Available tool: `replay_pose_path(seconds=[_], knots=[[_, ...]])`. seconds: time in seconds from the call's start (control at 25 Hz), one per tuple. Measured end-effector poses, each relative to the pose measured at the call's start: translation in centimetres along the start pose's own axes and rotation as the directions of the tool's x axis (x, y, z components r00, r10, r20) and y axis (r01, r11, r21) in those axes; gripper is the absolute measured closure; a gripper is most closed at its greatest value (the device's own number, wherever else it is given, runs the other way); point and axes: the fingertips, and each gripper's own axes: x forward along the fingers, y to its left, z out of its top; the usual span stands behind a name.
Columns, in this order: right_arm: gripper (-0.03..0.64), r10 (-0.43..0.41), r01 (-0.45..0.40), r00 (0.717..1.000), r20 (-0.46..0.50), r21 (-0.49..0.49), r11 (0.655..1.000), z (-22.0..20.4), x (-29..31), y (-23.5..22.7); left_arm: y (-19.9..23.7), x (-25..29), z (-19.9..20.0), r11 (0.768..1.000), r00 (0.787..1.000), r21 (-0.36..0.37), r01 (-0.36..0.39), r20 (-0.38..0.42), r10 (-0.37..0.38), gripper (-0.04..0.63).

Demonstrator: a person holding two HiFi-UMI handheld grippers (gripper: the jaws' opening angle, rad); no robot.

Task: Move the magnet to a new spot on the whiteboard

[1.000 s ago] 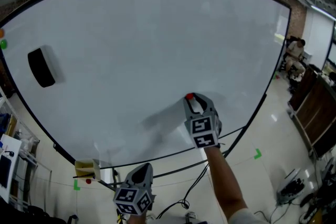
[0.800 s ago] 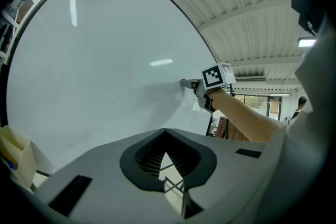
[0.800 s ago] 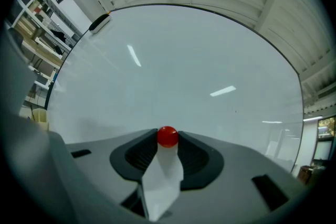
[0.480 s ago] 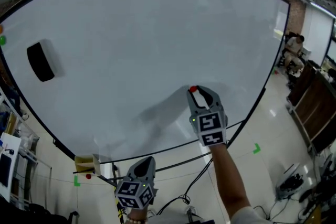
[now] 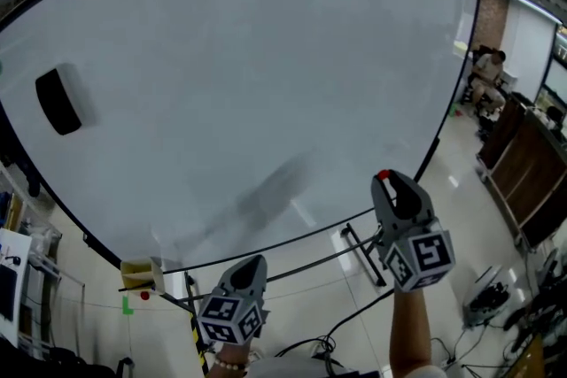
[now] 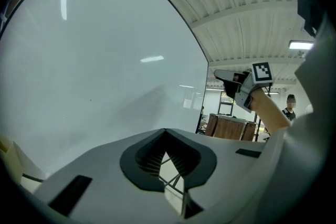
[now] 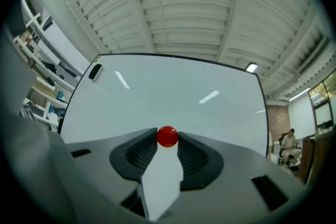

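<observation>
Pinching red magnet [image 7: 167, 136]: right claw [image 7: 167, 138], held apart from whiteboard [image 5: 248, 84] | left claw [image 6: 166, 131]: closed, empty.

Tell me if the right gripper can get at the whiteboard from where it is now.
Probably yes. The right gripper hangs near the whiteboard's lower right corner, apart from it, with the magnet pinched in its fingers. Its own view shows the bare board ahead with nothing between.
</observation>
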Motion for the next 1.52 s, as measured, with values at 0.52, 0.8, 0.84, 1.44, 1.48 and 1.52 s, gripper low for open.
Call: replay_pose_path(seconds=[0.52,0.8,0.84,1.44,1.48,1.52], knots=[[0.476,-0.029,0.047,0.994,-0.106,0.169,0.985,-6.9,-9.3,0.0,-1.3,0.9,0.3,1.0,1.0,0.021,0.023,-0.01,-0.022,0.603],[0.476,-0.021,0.063,0.988,-0.151,0.28,0.958,-10.2,-11.2,1.3,-1.8,0.5,0.5,0.999,1.0,0.045,0.022,-0.008,-0.022,0.603],[0.476,-0.018,0.066,0.987,-0.162,0.295,0.953,-10.7,-11.4,1.6,-1.8,0.5,0.5,0.999,1.0,0.048,0.021,-0.008,-0.021,0.603],[0.476,-0.005,0.074,0.979,-0.204,0.334,0.94,-12.7,-11.9,2.9,-2.2,0.4,-0.1,0.997,0.999,0.065,0.029,-0.02,-0.028,0.603],[0.476,-0.005,0.074,0.979,-0.203,0.334,0.94,-12.7,-11.9,2.9,-2.2,0.4,-0.1,0.998,0.999,0.062,0.028,-0.023,-0.027,0.603],[0.476,-0.004,0.073,0.979,-0.202,0.334,0.94,-12.7,-11.9,2.9,-2.2,0.4,0.0,0.998,0.999,0.058,0.026,-0.025,-0.024,0.603]])
